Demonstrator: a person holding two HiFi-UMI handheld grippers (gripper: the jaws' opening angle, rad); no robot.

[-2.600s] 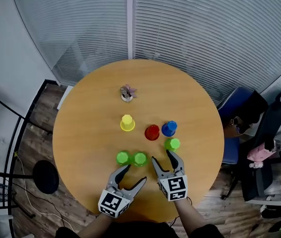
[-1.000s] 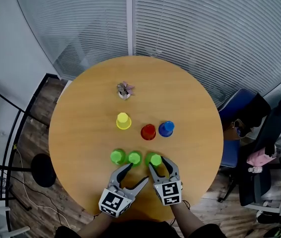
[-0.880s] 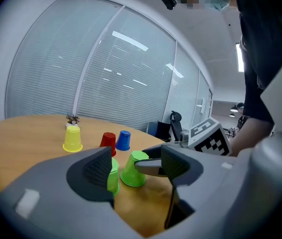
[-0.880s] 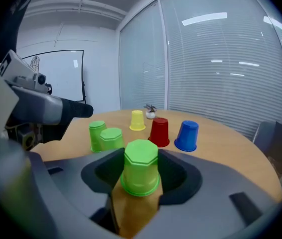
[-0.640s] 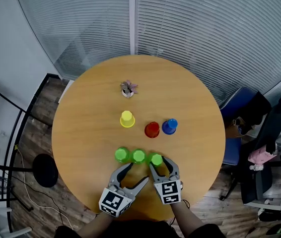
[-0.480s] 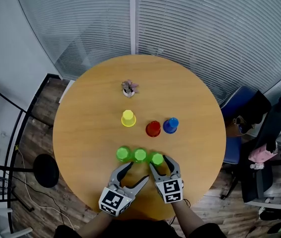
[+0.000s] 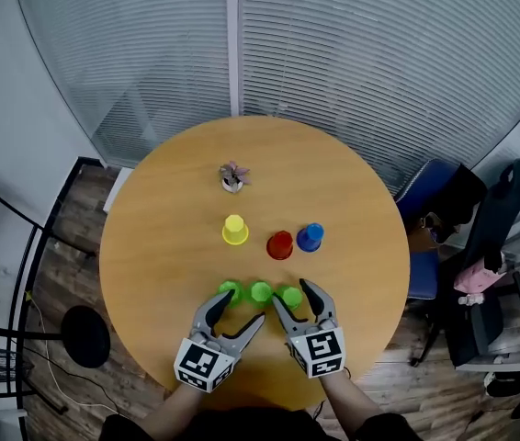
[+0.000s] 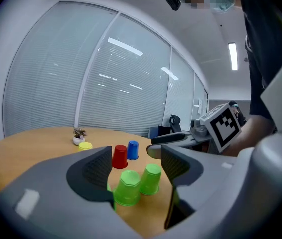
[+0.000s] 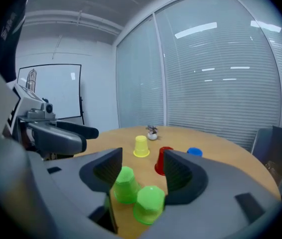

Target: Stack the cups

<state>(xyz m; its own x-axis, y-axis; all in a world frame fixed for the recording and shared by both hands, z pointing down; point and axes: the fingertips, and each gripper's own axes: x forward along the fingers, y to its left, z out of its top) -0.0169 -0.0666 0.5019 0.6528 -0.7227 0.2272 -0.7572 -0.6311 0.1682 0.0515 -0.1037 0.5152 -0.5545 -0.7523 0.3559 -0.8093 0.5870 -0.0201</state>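
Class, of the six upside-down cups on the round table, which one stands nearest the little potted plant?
The yellow cup. It is the only yellow one, and it stands alone directly on the near side of the potted plant.

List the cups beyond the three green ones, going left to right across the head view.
yellow cup → red cup → blue cup

The left gripper's [image 8: 136, 164] dark grey jaws stand apart with nothing pressed between them. Just past them a bright green upturned plastic cup [image 8: 127, 187] stands on the round wooden table [image 8: 31, 139]. A second green cup [image 8: 152, 179] is just beside it on the right. A red cup [image 8: 119, 157], a blue cup [image 8: 133, 150] and a yellow cup [image 8: 85, 146] stand farther behind it.
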